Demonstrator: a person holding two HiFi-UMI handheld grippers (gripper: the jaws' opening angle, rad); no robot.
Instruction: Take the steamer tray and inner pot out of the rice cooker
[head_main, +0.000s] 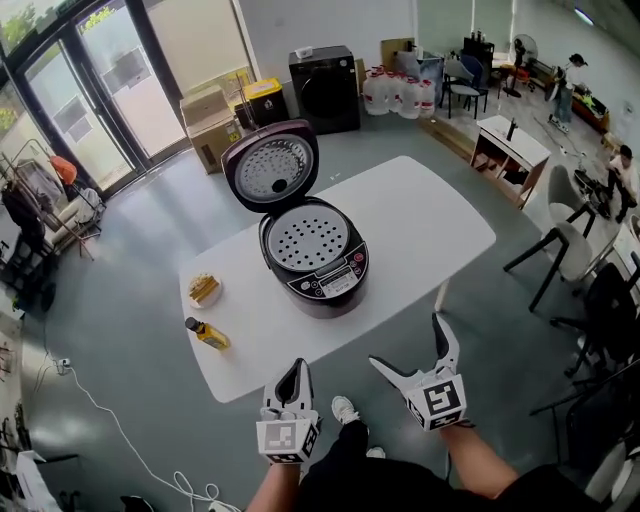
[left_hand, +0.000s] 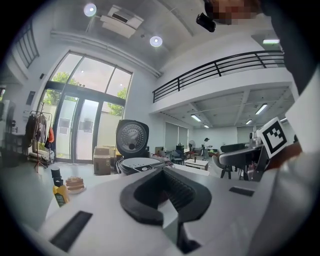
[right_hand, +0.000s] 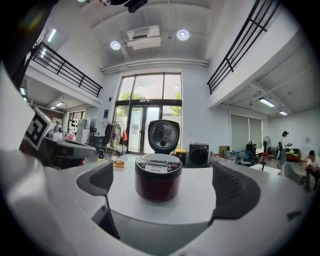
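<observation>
Room: bright, high hall with a grey floor, glass doors at the far left and chairs at the right; a white table (head_main: 420, 215) stands in the middle.
Left gripper (head_main: 296, 368): nearest, at the near left, short of the table's near edge; its own view shows the jaws pressed together with nothing in them.
Right gripper (head_main: 406, 342): beside it at the near right, jaws spread wide and empty; its own view frames the cooker between them, well apart from both.
Bottle (head_main: 207, 333): small and yellow, lying near the table's near-left edge.
Dish (head_main: 204, 290): just beyond the bottle, holding something tan.
Rice cooker (head_main: 318, 262): dark body at mid-table, control panel (head_main: 335, 278) facing near, lid (head_main: 270, 165) swung up at the far-left side.
Steamer tray (head_main: 308, 238): pale perforated disc lying level in the cooker's mouth, uppermost and first to come out.
Inner pot: hidden under the tray; no view shows it.
Tray handling: probably light, thin and stiff, with a smooth rim that could slip. No handle can be made out, so pinch the rim at its near edge and lift straight up.
Pot handling: likely heavier and rigid, with a thin lip. Grip the lip, perhaps on opposite sides with both grippers, and watch that the cooker body doesn't slide.
Stage: nothing removed yet; the left gripper needs to open first.
Far wall: cardboard boxes (head_main: 208, 125), a black appliance (head_main: 325, 88), water jugs (head_main: 398, 95).
</observation>
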